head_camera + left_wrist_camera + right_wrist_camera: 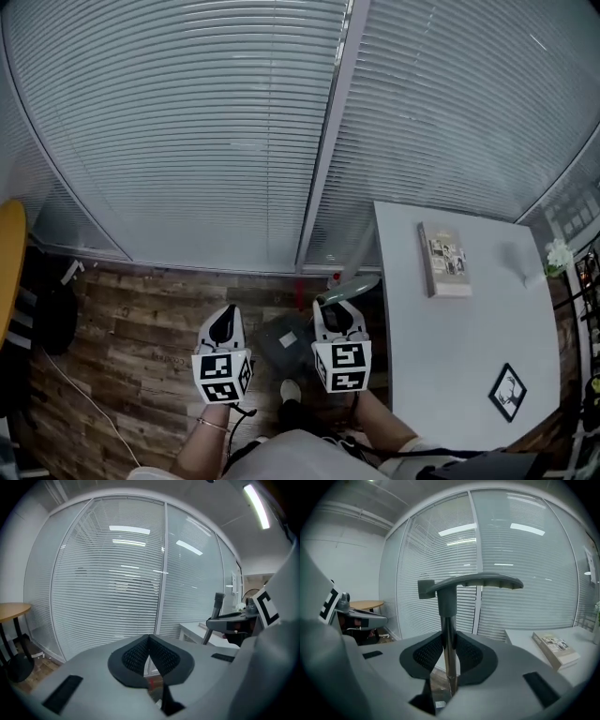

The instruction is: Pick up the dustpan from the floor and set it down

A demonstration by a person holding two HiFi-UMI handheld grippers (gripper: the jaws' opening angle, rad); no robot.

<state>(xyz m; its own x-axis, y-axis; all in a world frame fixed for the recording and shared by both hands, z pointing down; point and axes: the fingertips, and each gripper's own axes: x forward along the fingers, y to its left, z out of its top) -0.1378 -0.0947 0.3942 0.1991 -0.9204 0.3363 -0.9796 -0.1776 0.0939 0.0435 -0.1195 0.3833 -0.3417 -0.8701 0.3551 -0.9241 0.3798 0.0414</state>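
Looking steeply down from head height and, in both gripper views, low and close along the jaws, all facing the blinds (pixel 187 141) at twelve o'clock, white table (pixel 450 375) at three.

No readable words, brands or numbers: only coded black-and-white squares on the left claw (pixel 223 326) and right claw (pixel 337 321), plus cover print too small to make out on the book (pixel 446 260) lying on the white surface (pixel 450 356).
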